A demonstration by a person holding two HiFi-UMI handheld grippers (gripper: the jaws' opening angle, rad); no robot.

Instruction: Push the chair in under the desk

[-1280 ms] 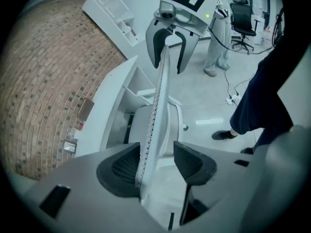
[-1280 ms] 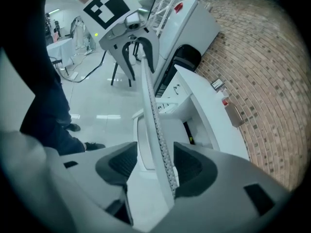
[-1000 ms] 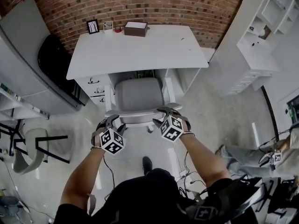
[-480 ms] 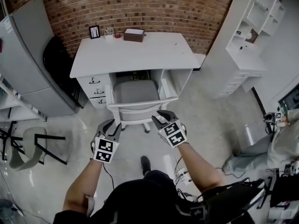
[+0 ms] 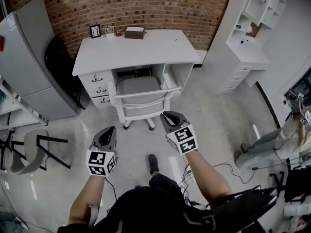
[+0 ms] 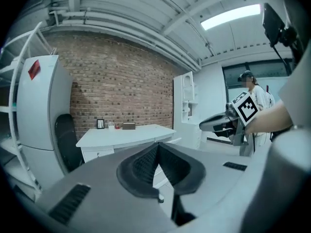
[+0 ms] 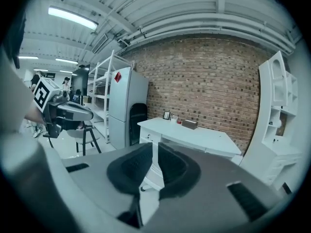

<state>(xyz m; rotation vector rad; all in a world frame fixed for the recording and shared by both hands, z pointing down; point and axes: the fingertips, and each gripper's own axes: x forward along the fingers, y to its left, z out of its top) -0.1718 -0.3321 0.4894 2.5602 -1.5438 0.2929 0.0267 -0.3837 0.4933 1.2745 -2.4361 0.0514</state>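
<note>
The white chair (image 5: 138, 89) with a grey seat stands tucked into the kneehole of the white desk (image 5: 141, 50), its back rail facing me. Both grippers hang over the floor on my side of the chair, touching nothing. My left gripper (image 5: 111, 130) is shut; its jaws have just closed, the pads meeting at the tip (image 6: 158, 144) with nothing between them. My right gripper (image 5: 167, 115) has just been closing; a thin slit still shows between its pads (image 7: 154, 147), and nothing is in it. Each gripper view looks level toward the desk (image 7: 194, 135).
A grey fridge (image 5: 29, 57) and a black chair (image 5: 58, 59) stand left of the desk. A stool (image 5: 34, 152) is at lower left. White shelving (image 5: 248, 28) stands right. A person (image 5: 286, 135) stands at the right edge. Cables (image 5: 194, 174) trail on the floor. A brown box (image 5: 134, 32) sits on the desk.
Both grippers have left the chair's back rail, drawn back toward me and risen. Their jaws went from wide open to closed or nearly so. The chair stays under the desk.
</note>
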